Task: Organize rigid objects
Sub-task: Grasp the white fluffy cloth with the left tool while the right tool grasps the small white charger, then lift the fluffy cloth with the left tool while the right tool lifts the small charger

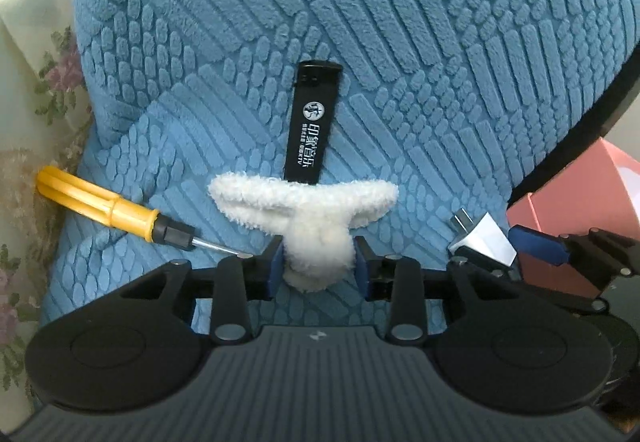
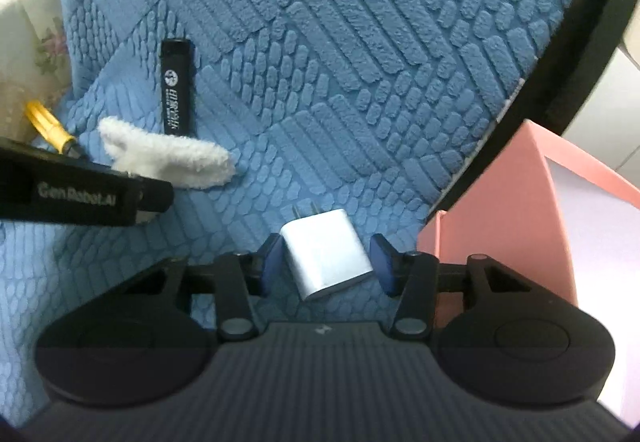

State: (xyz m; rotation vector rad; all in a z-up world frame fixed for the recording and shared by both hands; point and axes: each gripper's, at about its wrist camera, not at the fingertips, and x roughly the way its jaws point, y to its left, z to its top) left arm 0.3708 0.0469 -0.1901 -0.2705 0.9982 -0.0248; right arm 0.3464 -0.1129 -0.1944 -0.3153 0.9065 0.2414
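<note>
Both grippers are down on the blue textured mat (image 1: 400, 42). Left gripper (image 1: 319, 268) clenched on the fluffy white hair clip (image 1: 308, 210); right gripper (image 2: 326, 262) straddles the white charger plug (image 2: 326, 256), contact unclear. Lift next, I'd judge. Pink box (image 2: 500, 210) sits just right, past the mat's edge; lighter (image 1: 312, 128) and screwdriver (image 1: 112, 208) lie close by.
</note>
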